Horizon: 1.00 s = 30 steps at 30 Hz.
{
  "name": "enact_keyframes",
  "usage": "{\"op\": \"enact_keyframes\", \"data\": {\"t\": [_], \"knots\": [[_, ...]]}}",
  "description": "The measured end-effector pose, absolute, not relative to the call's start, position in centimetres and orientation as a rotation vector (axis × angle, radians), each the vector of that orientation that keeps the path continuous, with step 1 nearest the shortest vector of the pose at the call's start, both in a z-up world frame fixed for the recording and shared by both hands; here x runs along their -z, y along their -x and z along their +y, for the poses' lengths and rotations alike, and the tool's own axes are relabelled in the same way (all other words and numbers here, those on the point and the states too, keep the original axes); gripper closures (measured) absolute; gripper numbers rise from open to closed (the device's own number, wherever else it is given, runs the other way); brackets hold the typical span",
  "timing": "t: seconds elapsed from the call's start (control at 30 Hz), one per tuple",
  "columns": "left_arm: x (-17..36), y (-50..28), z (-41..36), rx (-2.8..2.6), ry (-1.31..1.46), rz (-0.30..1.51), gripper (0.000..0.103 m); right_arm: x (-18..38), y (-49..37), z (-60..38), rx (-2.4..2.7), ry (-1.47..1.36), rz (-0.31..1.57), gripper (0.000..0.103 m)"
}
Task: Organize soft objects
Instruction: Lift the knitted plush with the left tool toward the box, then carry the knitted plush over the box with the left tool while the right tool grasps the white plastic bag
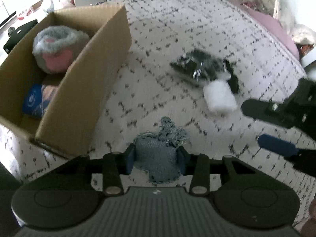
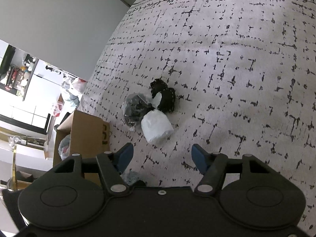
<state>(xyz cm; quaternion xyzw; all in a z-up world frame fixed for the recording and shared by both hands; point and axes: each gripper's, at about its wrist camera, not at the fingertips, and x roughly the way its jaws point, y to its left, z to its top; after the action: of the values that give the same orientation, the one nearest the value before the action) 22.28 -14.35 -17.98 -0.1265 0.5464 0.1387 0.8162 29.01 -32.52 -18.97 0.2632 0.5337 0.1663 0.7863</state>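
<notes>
My left gripper (image 1: 157,159) is clenched on the frayed denim pouch (image 1: 158,154), both blue pads pressed against its sides, just off the near corner of the cardboard box (image 1: 83,90). The box sits at the bedspread's (image 1: 177,29) left edge and holds a grey-and-pink plush (image 1: 57,47). My right gripper (image 2: 161,156) stands released, nothing between its jaws, near the white roll (image 2: 156,127). A clear-wrapped dark bundle (image 2: 136,108) touches that roll.
</notes>
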Motion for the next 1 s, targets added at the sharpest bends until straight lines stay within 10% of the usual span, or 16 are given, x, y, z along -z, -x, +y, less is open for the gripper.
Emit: {"op": "enact_keyframes", "data": {"t": [1.0], "knots": [[9.1, -23.6, -7.2, -0.293, 0.394, 0.972, 0.061, 18.7, -30.3, -26.6, -0.399, -0.243, 1.106, 0.061]]}}
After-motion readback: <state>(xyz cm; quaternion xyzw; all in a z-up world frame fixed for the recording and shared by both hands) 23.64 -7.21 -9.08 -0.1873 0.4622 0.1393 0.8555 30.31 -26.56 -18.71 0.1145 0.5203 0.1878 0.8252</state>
